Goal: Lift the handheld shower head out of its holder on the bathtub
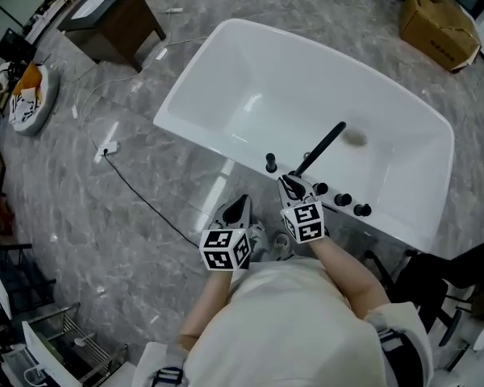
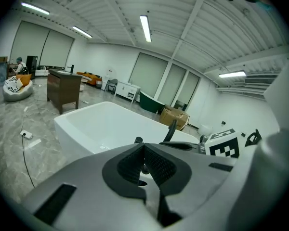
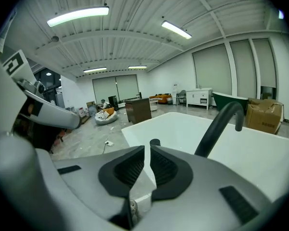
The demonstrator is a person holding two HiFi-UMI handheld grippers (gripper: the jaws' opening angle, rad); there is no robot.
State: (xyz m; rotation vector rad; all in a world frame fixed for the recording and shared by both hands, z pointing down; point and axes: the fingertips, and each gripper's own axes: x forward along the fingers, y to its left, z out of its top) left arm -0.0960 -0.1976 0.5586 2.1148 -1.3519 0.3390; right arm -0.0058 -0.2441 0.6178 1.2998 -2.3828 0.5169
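At near rim of white freestanding bathtub (image 1: 250, 63): approach step. Left gripper (image 1: 242, 202) and right gripper (image 1: 291, 182), jaws closed, both empty. Small black handheld shower head (image 1: 270, 163) upright in holder, just ahead. Next, I judge: open right jaws, clamp it.

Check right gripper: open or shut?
Shut. The right gripper has its pads almost touching in the right gripper view, with nothing between them.
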